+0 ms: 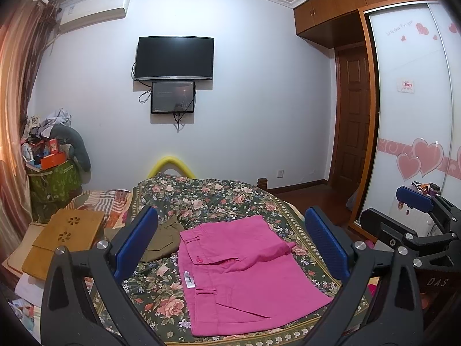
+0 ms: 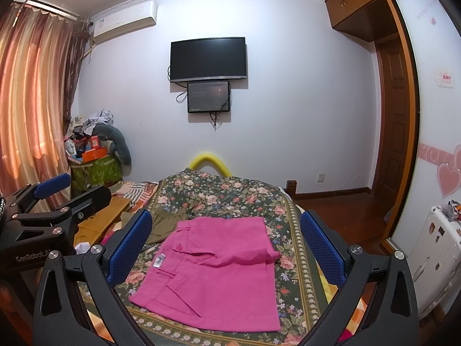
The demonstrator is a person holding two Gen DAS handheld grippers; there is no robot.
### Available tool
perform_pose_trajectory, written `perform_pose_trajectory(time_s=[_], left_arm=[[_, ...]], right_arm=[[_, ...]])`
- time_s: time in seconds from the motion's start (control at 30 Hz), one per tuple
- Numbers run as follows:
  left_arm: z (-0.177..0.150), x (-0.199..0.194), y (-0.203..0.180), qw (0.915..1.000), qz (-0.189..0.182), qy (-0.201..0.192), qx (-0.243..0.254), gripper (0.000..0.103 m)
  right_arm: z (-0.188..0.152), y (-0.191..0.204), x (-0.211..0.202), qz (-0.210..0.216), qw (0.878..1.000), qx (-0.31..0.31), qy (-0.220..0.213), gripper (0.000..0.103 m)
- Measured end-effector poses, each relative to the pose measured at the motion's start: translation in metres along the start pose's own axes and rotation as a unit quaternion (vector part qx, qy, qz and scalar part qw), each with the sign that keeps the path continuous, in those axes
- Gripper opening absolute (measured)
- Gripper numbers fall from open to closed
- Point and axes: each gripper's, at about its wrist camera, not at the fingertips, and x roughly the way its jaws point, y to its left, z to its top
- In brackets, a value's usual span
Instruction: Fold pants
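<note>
Left wrist view shows the pink pants [image 1: 245,276] lying flat on the bed [image 1: 219,199], which has a dark cover with flowers. I take the pants as the landmark. They are folded into a short, wide packet, with the waistband and its button on the left side and a white label just below the button. One leg end is turned over the top, and its edge runs across the upper right part of the packet.

The left tongs [image 1: 230,243] hang above the pants and are released: the two blue pads stand wide apart, one on each side of the pants, and they touch no cloth. The right tongs [image 2: 226,240] are above the pants in the same way, also released, with nothing between the pads. In the left wrist view the right tongs also show far to the right of the pants, and in the right wrist view the left tongs [image 2: 72,190] show far to the left of them.

Behind the pants to the left lies an olive green garment [image 1: 164,239], just beside the pink cloth. Further left of the pants is a wooden board [image 1: 66,236] with flower-shaped holes. Well behind the pants, on the wall, hangs a black television [image 1: 174,57] with a small screen [image 1: 173,97] under it.
</note>
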Motion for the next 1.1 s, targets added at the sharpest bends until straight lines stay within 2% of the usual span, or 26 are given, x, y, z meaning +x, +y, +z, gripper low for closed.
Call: perform_pose_trajectory(time_s=[1.1], left_arm=[[0.0011, 0.0051, -0.0050, 1.0000, 0.000, -0.003, 0.009, 0.103]], right_arm=[[0.0007, -0.0004, -0.0015, -0.001, 1.000, -0.001, -0.001, 0.102]])
